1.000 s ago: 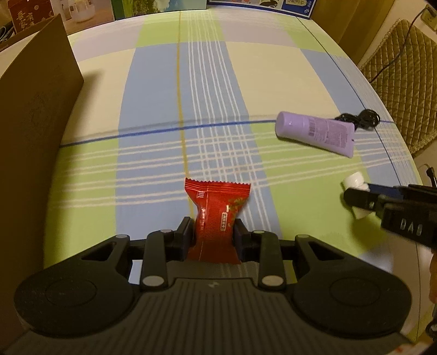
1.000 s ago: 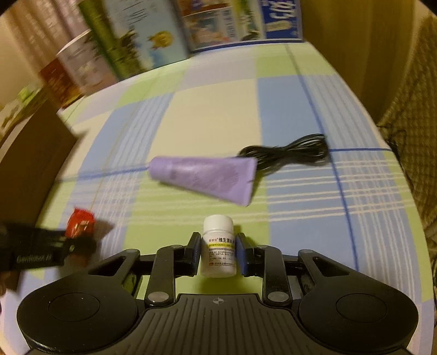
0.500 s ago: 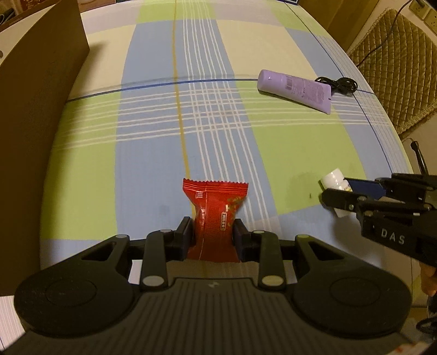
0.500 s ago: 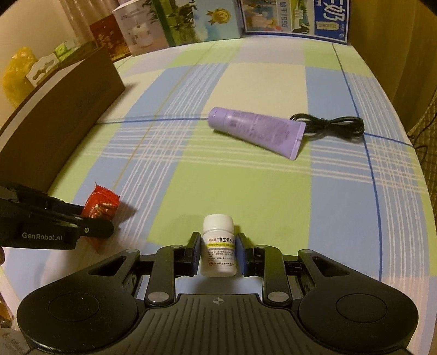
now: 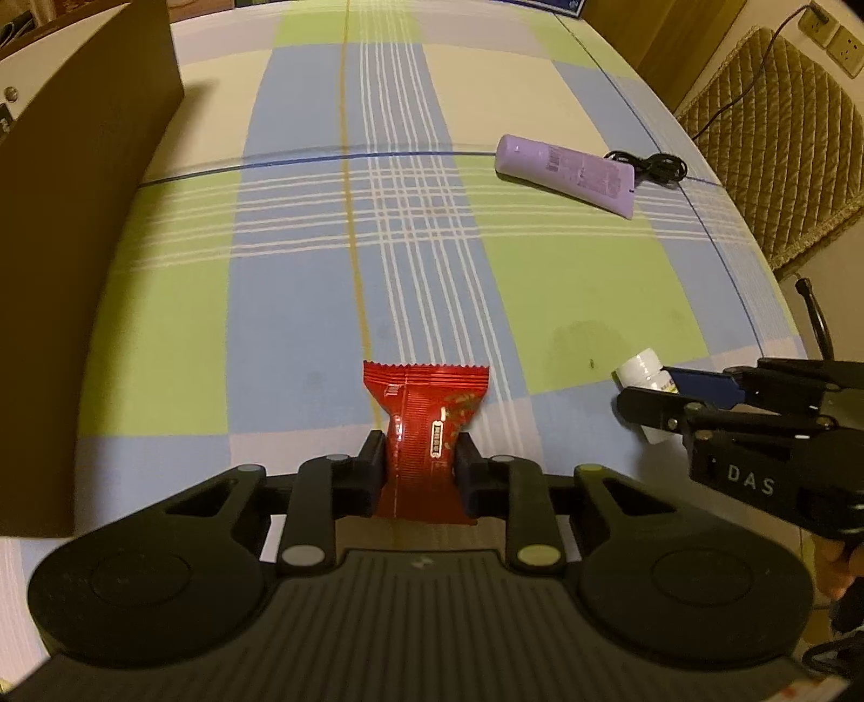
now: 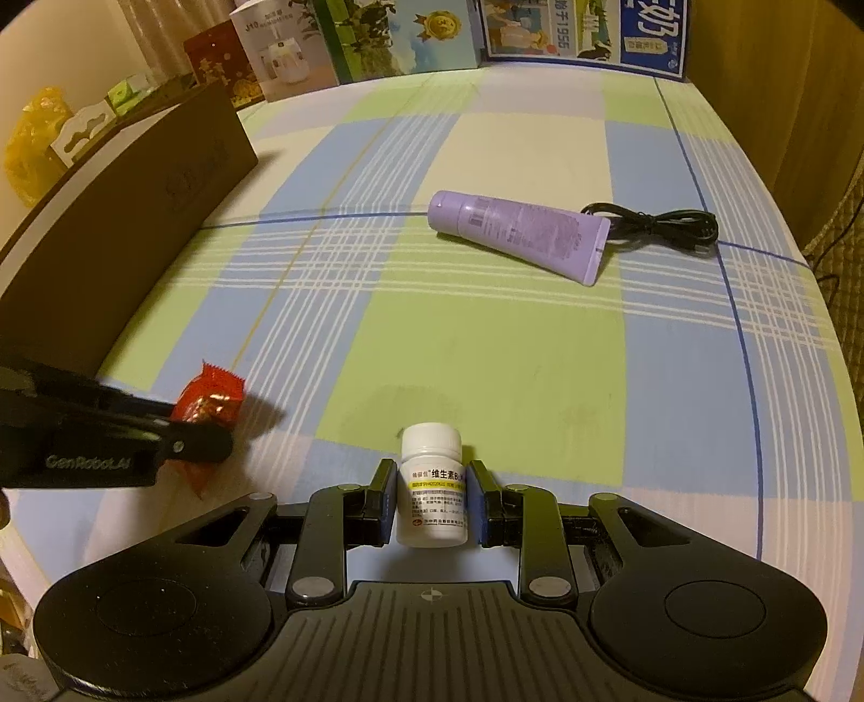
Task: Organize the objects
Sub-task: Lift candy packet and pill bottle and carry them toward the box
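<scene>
My left gripper (image 5: 420,451) is shut on a red snack packet (image 5: 426,426), held above the near edge of the checked tablecloth (image 5: 378,243). My right gripper (image 6: 430,483) is shut on a small white pill bottle (image 6: 432,486), upright, also over the near edge. The bottle shows in the left wrist view (image 5: 645,378) and the packet in the right wrist view (image 6: 208,402). A purple tube (image 6: 518,232) lies on the cloth farther back at the right, with a coiled black cable (image 6: 664,229) beside its flat end.
A brown cardboard box (image 6: 124,227) stands along the left side of the table. Printed boxes and cartons (image 6: 432,32) line the far edge. A woven chair (image 5: 783,135) stands off the right edge.
Both grippers have drawn back toward the near edge of the table, each still holding its object. The tube and cable now lie farther away.
</scene>
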A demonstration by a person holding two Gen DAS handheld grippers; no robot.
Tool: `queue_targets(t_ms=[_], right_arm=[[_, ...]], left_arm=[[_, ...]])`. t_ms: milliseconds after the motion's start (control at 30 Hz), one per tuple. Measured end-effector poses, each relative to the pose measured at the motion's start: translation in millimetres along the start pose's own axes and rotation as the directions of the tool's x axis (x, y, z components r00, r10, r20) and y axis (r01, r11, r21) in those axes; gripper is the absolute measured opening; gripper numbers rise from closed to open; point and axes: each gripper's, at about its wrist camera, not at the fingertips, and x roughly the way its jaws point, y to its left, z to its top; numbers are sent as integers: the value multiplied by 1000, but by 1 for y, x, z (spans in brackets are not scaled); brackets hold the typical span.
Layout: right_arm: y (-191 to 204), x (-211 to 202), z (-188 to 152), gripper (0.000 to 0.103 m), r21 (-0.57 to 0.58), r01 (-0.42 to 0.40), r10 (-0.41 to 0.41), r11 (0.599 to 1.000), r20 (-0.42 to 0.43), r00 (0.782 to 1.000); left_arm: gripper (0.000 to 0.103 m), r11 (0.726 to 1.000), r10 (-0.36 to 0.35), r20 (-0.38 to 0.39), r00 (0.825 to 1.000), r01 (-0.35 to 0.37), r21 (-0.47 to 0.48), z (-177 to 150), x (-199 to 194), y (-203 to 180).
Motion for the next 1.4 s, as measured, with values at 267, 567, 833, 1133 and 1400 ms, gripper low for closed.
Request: queue_targets(t_ms=[267,567,833,1133,1400], right_arm=[[12,-15,11,24,12,-35,34,999,42,999],[56,-38,38,24,-46,-131,135,990,108,985],[117,-51,59,24,-128,-252,269,959,141,953],[195,-40,93,24,-228,-335,373,914,152,915],[238,-4,133,24,-268,-293,345,918,172,923]], left_arm=[[22,999,-3,74,997,6,-34,1,-38,13],[22,997,10,179,984,5,-80,3,-95,40],[22,990,51,273,961,-13,-138,-2,-144,85],[22,980,134,315,940,-78,-184,9,-169,146],[22,977,174,306,936,-125,-173,38,-156,192]])
